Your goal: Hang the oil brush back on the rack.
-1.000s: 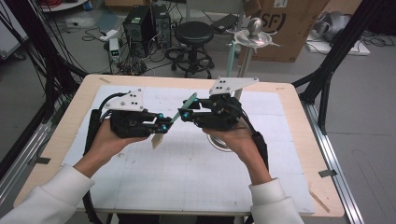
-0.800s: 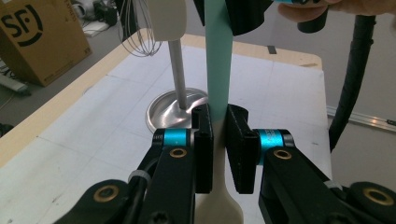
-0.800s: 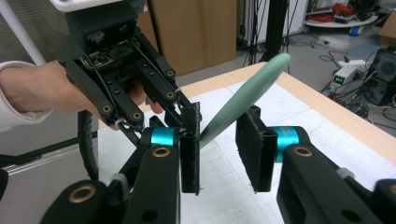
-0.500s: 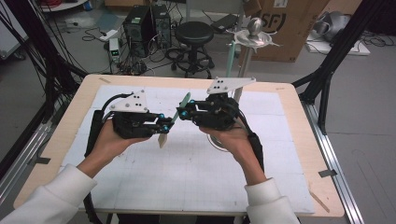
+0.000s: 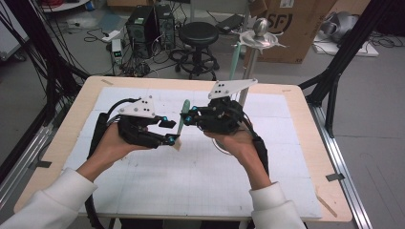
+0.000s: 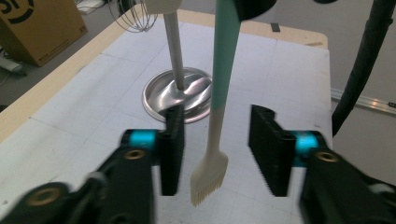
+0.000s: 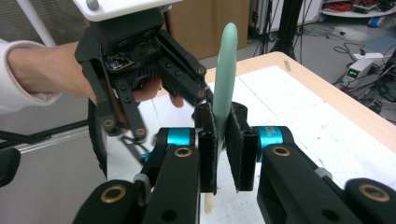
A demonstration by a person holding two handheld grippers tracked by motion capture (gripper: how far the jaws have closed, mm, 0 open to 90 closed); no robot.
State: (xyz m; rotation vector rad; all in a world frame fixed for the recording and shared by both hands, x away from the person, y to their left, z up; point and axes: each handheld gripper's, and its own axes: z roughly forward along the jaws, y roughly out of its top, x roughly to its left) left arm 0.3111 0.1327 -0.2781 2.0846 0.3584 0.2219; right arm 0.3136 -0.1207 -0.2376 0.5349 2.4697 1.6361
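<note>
A brush with a teal handle (image 5: 183, 114) and a cream bristle head (image 6: 209, 179) stands nearly upright above the white mat, between my two grippers. My right gripper (image 7: 222, 114) is shut on the teal handle (image 7: 225, 70); its jaws have just been closing on it. My left gripper (image 6: 217, 121) is open, its jaws having just been opening. The brush's lower shaft stands between the pads without touching either. In the high view the left gripper (image 5: 170, 132) faces the right gripper (image 5: 187, 117) at the table's middle.
A metal stand with a round base (image 6: 180, 95) and an upright pole (image 5: 251, 52) rises just behind my right hand, a teal utensil (image 5: 234, 59) hanging from its top. The white gridded mat (image 5: 191, 181) covers the wooden table. A stool, boxes and computers sit beyond the far edge.
The left jaws have spread apart and let go of the brush's lower end. The right jaws have closed onto the teal handle. Both hands stay where they were.
</note>
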